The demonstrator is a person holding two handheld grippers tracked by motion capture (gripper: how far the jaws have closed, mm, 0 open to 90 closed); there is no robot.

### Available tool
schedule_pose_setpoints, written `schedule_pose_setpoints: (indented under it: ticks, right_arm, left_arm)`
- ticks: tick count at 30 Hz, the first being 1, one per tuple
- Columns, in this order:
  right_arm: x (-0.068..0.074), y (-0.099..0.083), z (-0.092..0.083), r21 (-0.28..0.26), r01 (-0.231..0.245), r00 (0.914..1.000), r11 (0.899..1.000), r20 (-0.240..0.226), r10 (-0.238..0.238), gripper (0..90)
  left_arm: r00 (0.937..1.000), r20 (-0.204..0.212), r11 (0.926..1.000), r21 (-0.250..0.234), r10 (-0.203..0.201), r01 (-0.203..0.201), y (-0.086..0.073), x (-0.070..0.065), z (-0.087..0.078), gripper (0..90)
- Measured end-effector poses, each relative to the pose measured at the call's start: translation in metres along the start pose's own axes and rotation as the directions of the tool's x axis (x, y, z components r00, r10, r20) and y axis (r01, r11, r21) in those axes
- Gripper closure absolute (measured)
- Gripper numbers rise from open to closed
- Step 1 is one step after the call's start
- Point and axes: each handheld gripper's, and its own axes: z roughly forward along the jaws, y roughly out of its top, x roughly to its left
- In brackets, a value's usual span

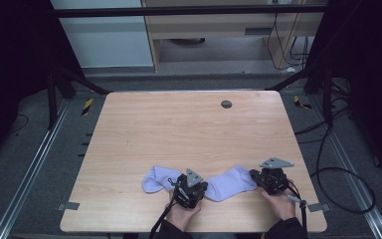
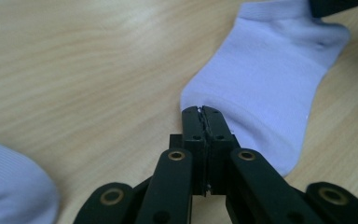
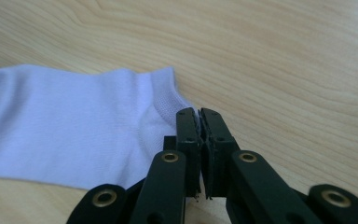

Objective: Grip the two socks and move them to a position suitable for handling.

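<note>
Near table's (image 1: 129,124) front edge: two pale socks lying w/ both grippers.
L gripper (image 2: 202,111) jaws pinching right sock's (image 1: 231,183) toe edge; R gripper (image 3: 199,113) jaws pinching its cuff; left sock (image 1: 156,178) sitting beside.

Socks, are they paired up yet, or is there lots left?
Nothing looks finished. The right sock lies flat on the table, with the left tool closed at one end and the right tool closed at its cuff. The other sock lies apart, so joining them is still left.
</note>
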Motion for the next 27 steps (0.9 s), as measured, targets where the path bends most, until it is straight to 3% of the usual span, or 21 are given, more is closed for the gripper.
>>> schedule_pose_setpoints:
  ticks: [1, 5, 8, 10, 12, 15, 17, 22, 25, 27]
  right_arm:
    - [0.002, -0.001, -0.010, -0.021, -0.013, 0.9999, 1.000, 0.002, 0.013, 87.5]
    - [0.002, -0.005, -0.018, -0.031, -0.029, 0.9995, 0.999, 0.008, 0.029, 87.4]
    - [0.000, -0.009, -0.022, -0.005, -0.023, 0.9987, 1.000, 0.046, 0.023, 87.2]
    - [0.000, -0.011, -0.022, 0.006, -0.036, 0.9981, 0.999, 0.050, 0.036, 87.2]
    - [0.000, -0.014, -0.019, 0.049, -0.032, 0.9974, 0.998, 0.066, 0.029, 87.0]
    - [0.001, -0.016, -0.018, 0.066, -0.022, 0.9973, 0.998, 0.071, 0.018, 86.6]
    - [0.003, -0.017, -0.019, 0.074, -0.021, 0.9963, 0.997, 0.085, 0.015, 81.8]
    - [0.002, -0.017, -0.021, 0.048, -0.028, 0.9953, 0.998, 0.094, 0.023, 74.4]
    - [0.000, -0.012, -0.028, -0.023, -0.044, 0.9955, 0.999, 0.083, 0.046, 70.1]
    - [0.000, -0.011, -0.030, -0.038, -0.046, 0.9955, 0.998, 0.081, 0.049, 69.3]
  left_arm:
    - [1.0000, -0.007, 1.0000, -0.001, 0.002, -0.002, 0.004, 0.002, -0.001, 88.4]
    - [0.9997, -0.010, 0.9997, 0.008, 0.023, -0.023, 0.014, 0.006, 0.004, 88.4]
    - [0.9997, -0.003, 0.9995, 0.018, 0.024, -0.024, 0.017, 0.008, 0.014, 88.3]
    - [0.9996, -0.001, 0.9993, 0.026, 0.027, -0.027, 0.017, 0.008, 0.016, 88.1]
    - [0.9994, -0.003, 0.9991, 0.027, 0.034, -0.034, 0.015, 0.008, 0.023, 87.8]
    - [0.9990, -0.010, 0.9986, 0.029, 0.043, -0.043, 0.015, 0.007, 0.026, 87.6]
    - [0.9987, -0.023, 0.9985, 0.031, 0.046, -0.046, 0.016, 0.007, 0.026, 82.8]
    - [0.9985, -0.029, 0.9989, 0.006, 0.046, -0.046, 0.021, 0.009, 0.017, 70.8]
    - [0.9977, -0.030, 0.9981, -0.009, 0.061, -0.061, 0.034, 0.011, 0.002, 63.3]
    - [0.9973, -0.027, 0.9976, -0.010, 0.069, -0.069, 0.038, 0.012, -0.003, 61.0]
